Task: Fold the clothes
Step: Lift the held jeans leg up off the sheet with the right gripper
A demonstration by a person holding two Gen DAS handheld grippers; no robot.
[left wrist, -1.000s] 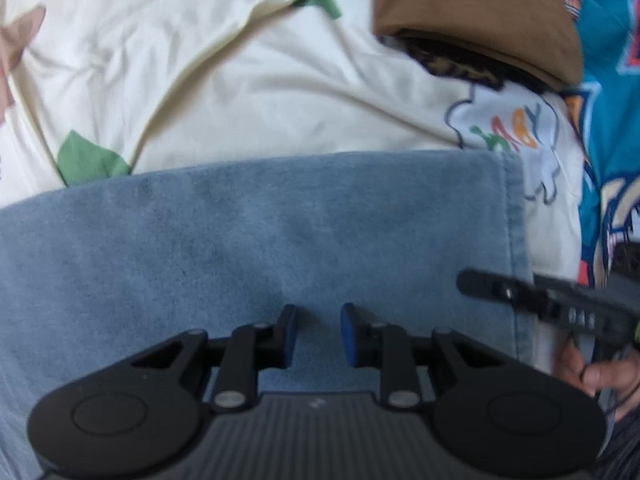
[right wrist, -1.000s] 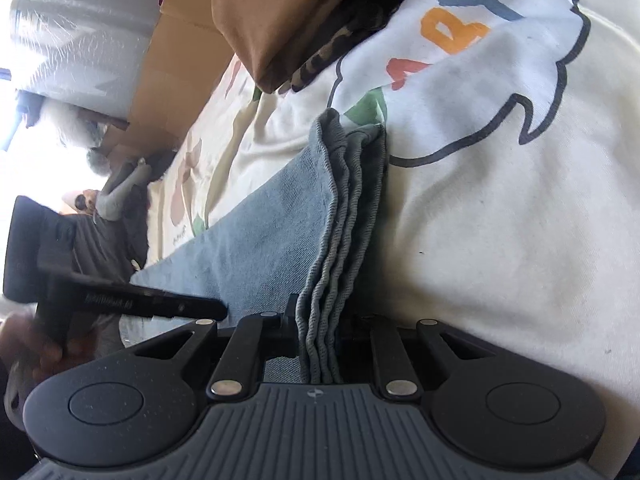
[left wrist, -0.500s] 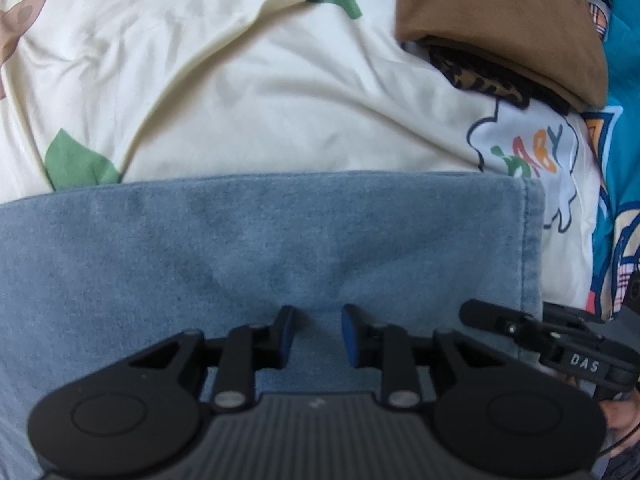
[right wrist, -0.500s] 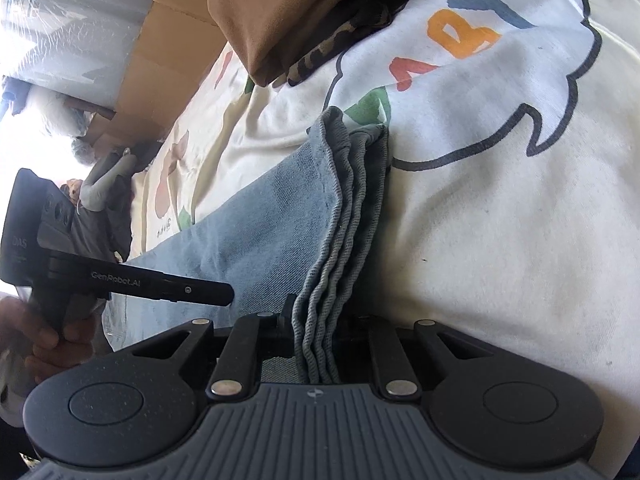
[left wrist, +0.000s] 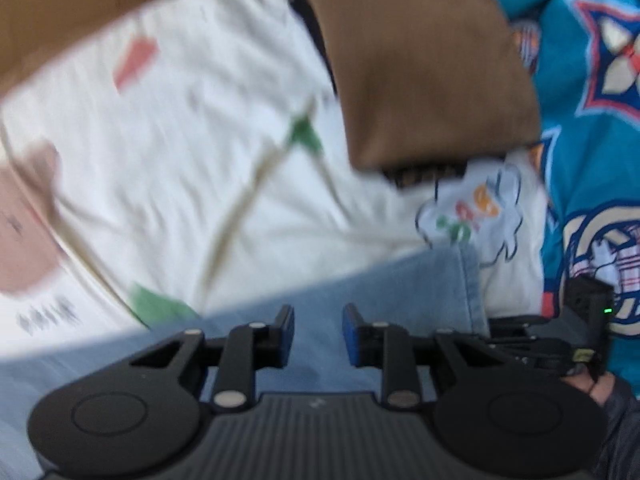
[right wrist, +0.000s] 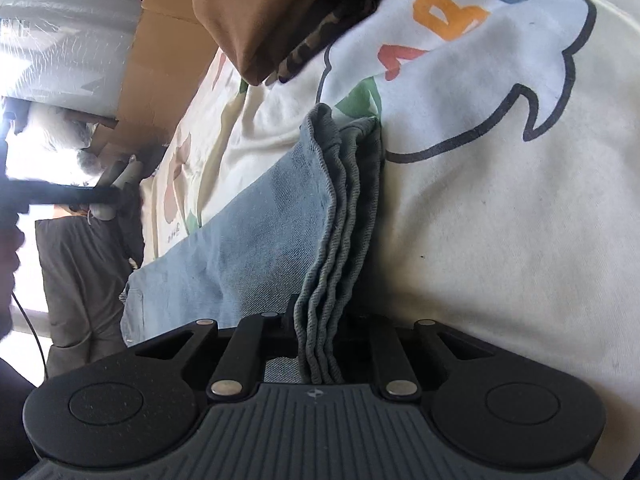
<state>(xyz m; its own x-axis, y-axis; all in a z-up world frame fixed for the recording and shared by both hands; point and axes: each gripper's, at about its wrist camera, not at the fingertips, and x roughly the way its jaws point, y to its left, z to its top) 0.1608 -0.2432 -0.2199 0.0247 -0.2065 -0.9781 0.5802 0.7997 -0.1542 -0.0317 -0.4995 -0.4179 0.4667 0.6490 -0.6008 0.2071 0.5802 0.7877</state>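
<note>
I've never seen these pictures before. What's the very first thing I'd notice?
Probably the folded blue denim garment, its stacked edges pinched in the right gripper. The left gripper hangs open over the same denim. Behind them, a folded brown garment lies on a cream sheet with colourful cartoon prints.

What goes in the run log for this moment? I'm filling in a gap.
task: fold clothes | left gripper: open over denim garment | right gripper: shut on denim garment's stacked edge | brown folded garment: beyond
</note>
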